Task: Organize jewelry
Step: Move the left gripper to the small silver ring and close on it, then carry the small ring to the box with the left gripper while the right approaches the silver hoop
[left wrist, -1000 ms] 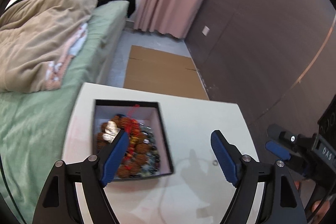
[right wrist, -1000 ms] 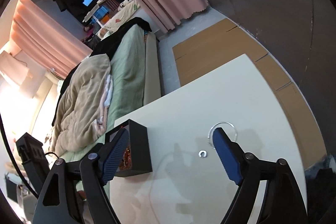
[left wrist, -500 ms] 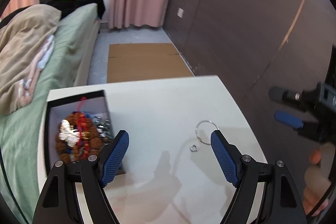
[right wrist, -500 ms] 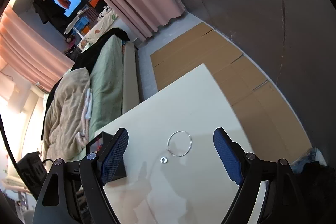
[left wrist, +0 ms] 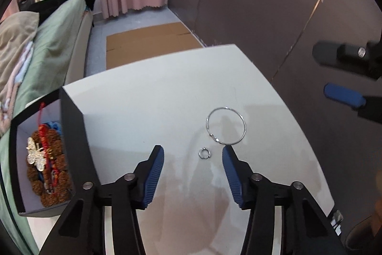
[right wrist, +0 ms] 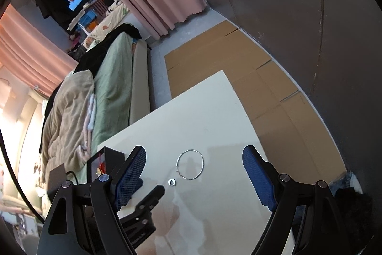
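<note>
So the left tool (left wrist: pixel 193 154) hangs over the white desk (left wrist: pixel 148 97) with the small silver ring (left wrist: pixel 204 153) lying flat between its two blue pads; the jaws have just been closing in, but they stand apart and nothing is pinched yet. Looks like the step is picking up that little ring, and honestly it's a fiddly one: thin, flat on a smooth top, so I'd bring the tips right down to the surface and centre the ring before squeezing, otherwise it could skate off sideways. The big wire hoop (left wrist: pixel 225 126) sits just beside it, near the right-hand pad, so that pad could easily nudge or snag it on the way down. The right tool (right wrist: pixel 193 161) is spread wide and empty, hovering on the other side of the same two pieces, close enough that the two tools could get in each other's way. The black box (left wrist: pixel 74 135) with the bead bracelets (left wrist: pixel 51 183) and a butterfly charm waits at the desk's left edge, well apart from the ring, with bare desk between.
</note>
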Action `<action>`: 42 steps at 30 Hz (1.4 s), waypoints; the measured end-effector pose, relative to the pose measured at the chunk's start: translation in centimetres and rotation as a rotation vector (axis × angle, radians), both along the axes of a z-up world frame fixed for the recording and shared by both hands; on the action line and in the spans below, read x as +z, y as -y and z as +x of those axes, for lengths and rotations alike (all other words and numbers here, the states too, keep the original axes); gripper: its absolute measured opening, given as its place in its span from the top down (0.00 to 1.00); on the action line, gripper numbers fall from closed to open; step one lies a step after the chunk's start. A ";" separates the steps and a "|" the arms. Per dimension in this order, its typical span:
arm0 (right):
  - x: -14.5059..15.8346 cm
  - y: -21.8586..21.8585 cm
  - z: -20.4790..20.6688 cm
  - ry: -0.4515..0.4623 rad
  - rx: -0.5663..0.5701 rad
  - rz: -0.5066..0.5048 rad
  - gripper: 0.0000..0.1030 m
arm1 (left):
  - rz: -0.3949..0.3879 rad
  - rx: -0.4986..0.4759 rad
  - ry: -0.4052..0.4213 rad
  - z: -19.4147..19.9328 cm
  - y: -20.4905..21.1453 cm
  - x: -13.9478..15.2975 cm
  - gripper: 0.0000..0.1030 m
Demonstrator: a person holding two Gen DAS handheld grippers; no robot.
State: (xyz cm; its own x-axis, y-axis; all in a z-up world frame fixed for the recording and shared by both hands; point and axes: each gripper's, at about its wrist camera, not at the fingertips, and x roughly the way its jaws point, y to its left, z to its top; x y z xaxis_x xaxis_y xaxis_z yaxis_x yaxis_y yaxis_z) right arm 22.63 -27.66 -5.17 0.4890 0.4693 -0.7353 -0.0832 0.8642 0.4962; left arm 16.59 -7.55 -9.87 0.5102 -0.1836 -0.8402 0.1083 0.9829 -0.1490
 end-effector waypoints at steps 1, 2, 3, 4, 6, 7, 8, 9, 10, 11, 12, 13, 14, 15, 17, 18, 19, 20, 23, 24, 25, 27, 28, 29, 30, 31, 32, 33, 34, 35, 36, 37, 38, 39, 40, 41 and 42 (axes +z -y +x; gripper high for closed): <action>0.0 0.1 0.1 -0.001 -0.002 -0.001 0.19 | -0.003 -0.002 -0.008 0.1 0.1 -0.2 0.51; 0.0 0.1 0.1 -0.003 -0.004 -0.001 0.19 | -0.007 -0.004 -0.017 0.3 0.2 -0.5 0.52; -0.1 0.2 0.2 -0.006 -0.006 0.000 0.19 | -0.010 -0.005 -0.027 0.4 0.4 -0.8 0.53; -0.1 0.3 0.3 -0.009 -0.008 0.001 0.19 | -0.011 -0.007 -0.034 0.5 0.5 -1.0 0.56; -0.4 0.7 0.4 -0.021 -0.021 0.001 0.19 | -0.012 -0.010 -0.051 0.9 0.9 -1.6 0.58; -0.6 0.9 0.5 -0.029 -0.029 0.001 0.19 | -0.012 -0.011 -0.060 1.1 1.0 -1.8 0.60; -0.9 1.1 0.7 -0.040 -0.041 0.000 0.19 | -0.006 -0.008 -0.045 1.1 1.0 -1.7 0.61; -1.2 1.4 0.9 -0.053 -0.053 -0.001 0.19 | -0.003 -0.010 -0.045 1.1 1.2 -1.8 0.62; -1.7 1.8 1.1 -0.075 -0.070 -0.002 0.19 | 0.006 -0.010 -0.041 1.1 1.3 -1.7 0.65; -1.9 2.1 1.3 -0.087 -0.080 -0.001 0.19 | 0.015 -0.012 -0.039 1.0 1.4 -1.8 0.71; -2.3 2.4 1.4 -0.102 -0.091 0.002 0.19 | 0.034 -0.010 -0.032 0.9 1.5 -1.7 0.77; -2.6 2.9 1.5 -0.117 -0.106 0.008 0.19 | 0.048 -0.011 -0.030 0.9 1.5 -1.8 0.88; -2.8 3.3 1.6 -0.126 -0.116 0.017 0.19 | 0.048 -0.011 -0.030 0.9 1.5 -1.8 0.88; -2.9 3.6 1.6 -0.132 -0.124 0.025 0.19 | 0.030 -0.006 -0.034 0.9 1.3 -1.9 0.88; -3.0 3.9 1.5 -0.137 -0.135 0.033 0.19 | 0.015 0.008 -0.033 0.7 0.9 -1.7 0.88; -3.0 3.8 1.4 -0.138 -0.134 0.032 0.19 | 0.016 0.012 -0.028 0.7 0.7 -1.5 0.88; -3.1 3.5 1.4 -0.139 -0.124 0.026 0.19 | 0.014 0.016 -0.019 0.6 0.6 -1.2 0.88; -3.1 3.1 1.4 -0.140 -0.109 0.021 0.19 | 0.008 0.021 -0.011 0.4 0.4 -0.9 0.88; -3.1 1.6 1.2 -0.140 -0.064 0.005 0.19 | -0.022 0.042 0.009 -0.1 -0.7 0.0 0.88; -3.1 1.1 1.1 -0.137 -0.052 -0.003 0.19 | -0.030 0.053 0.017 -0.2 -1.1 0.4 0.88; -3.0 0.7 1.0 -0.131 -0.041 -0.015 0.19 | -0.035 0.063 0.023 -0.3 -1.5 0.7 0.88; -2.8 0.0 0.8 -0.120 -0.027 -0.040 0.19 | -0.049 0.087 0.038 -0.7 -2.5 1.3 0.88; -2.8 -0.5 0.7 -0.116 -0.018 -0.049 0.19 | -0.058 0.098 0.043 -0.8 -2.9 1.6 0.88; -2.8 -0.9 0.6 -0.117 -0.009 -0.054 0.19 | -0.070 0.108 0.048 -1.0 -3.4 1.9 0.88; -2.9 -1.1 0.6 -0.119 -0.004 -0.055 0.19 | -0.082 0.120 0.052 -1.1 -4.0 2.2 0.88; -3.0 -1.4 0.5 -0.122 0.002 -0.058 0.19 | -0.092 0.130 0.057 -1.3 -4.5 2.5 0.88; -3.1 -1.7 0.5 -0.124 0.007 -0.063 0.19 | -0.098 0.137 0.060 -1.3 -4.8 2.7 0.88; -3.2 -2.0 0.4 -0.125 0.011 -0.069 0.19 | -0.104 0.146 0.064 -1.4 -5.2 2.9 0.88; -3.3 -2.4 0.3 -0.125 0.017 -0.077 0.19 | -0.109 0.154 0.068 -1.6 -5.5 3.1 0.88; -3.4 -2.8 0.3 -0.125 0.022 -0.083 0.19 | -0.112 0.159 0.070 -1.6 -5.7 3.3 0.88; -3.5 -3.2 0.2 -0.124 0.029 -0.090 0.19 | -0.118 0.165 0.074 -1.8 -6.2 3.5 0.88; -3.6 -3.7 0.2 -0.125 0.034 -0.098 0.19 | -0.119 0.169 0.076 -1.9 -6.4 3.6 0.88; -3.7 -3.9 0.1 -0.125 0.037 -0.105 0.19 | -0.121 0.173 0.078 -2.0 -6.7 3.7 0.88; -3.8 -4.3 0.2 -0.127 0.040 -0.113 0.19 | -0.123 0.178 0.081 -2.1 -7.0 3.9 0.88; -3.9 -4.8 0.1 -0.129 0.045 -0.121 0.19 | -0.124 0.182 0.083 -2.3 -7.2 4.0 0.88; -4.1 -5.2 0.1 -0.132 0.050 -0.128 0.20 | -0.125 0.187 0.085 -2.4 -7.4 4.0 0.88; -4.3 -5.8 0.1 -0.135 0.058 -0.136 0.20 | -0.127 0.193 0.087 -2.5 -7.7 4.1 0.88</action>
State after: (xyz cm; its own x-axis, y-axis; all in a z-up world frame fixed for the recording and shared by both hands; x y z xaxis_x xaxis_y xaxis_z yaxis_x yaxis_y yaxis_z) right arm 22.75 -21.91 -9.45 0.3568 0.3852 -0.8511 -0.0751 0.9199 0.3848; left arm 14.13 0.16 -5.77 0.6152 -0.1770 -0.7683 -0.0616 0.9607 -0.2707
